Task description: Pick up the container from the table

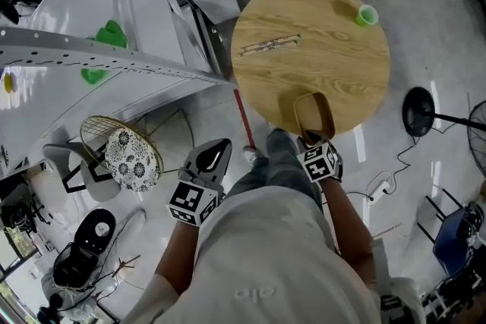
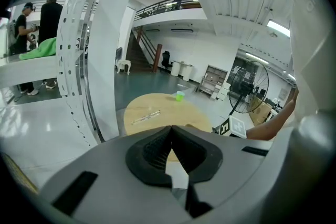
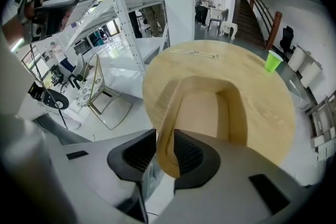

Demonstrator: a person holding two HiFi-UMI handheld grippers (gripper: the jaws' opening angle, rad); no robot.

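A tan wooden container [image 1: 314, 114] with rounded walls sits at the near edge of the round wooden table [image 1: 304, 49]. My right gripper [image 1: 311, 139] points steeply down at its near wall. In the right gripper view that wall of the container [image 3: 205, 107] fills the gap between the pads, and the right gripper [image 3: 165, 152] is shut on it. My left gripper [image 1: 215, 155] hangs off the table to the left, above the floor. In the left gripper view the left gripper [image 2: 170, 149] is shut with nothing in it.
A green cup [image 1: 367, 14] stands at the table's far right, and a thin clear strip [image 1: 269, 44] lies mid-table. A white metal rack [image 1: 114, 57] is on the left, with a wire chair and patterned cushion [image 1: 130, 157] beside it. A fan base [image 1: 418, 111] stands to the right.
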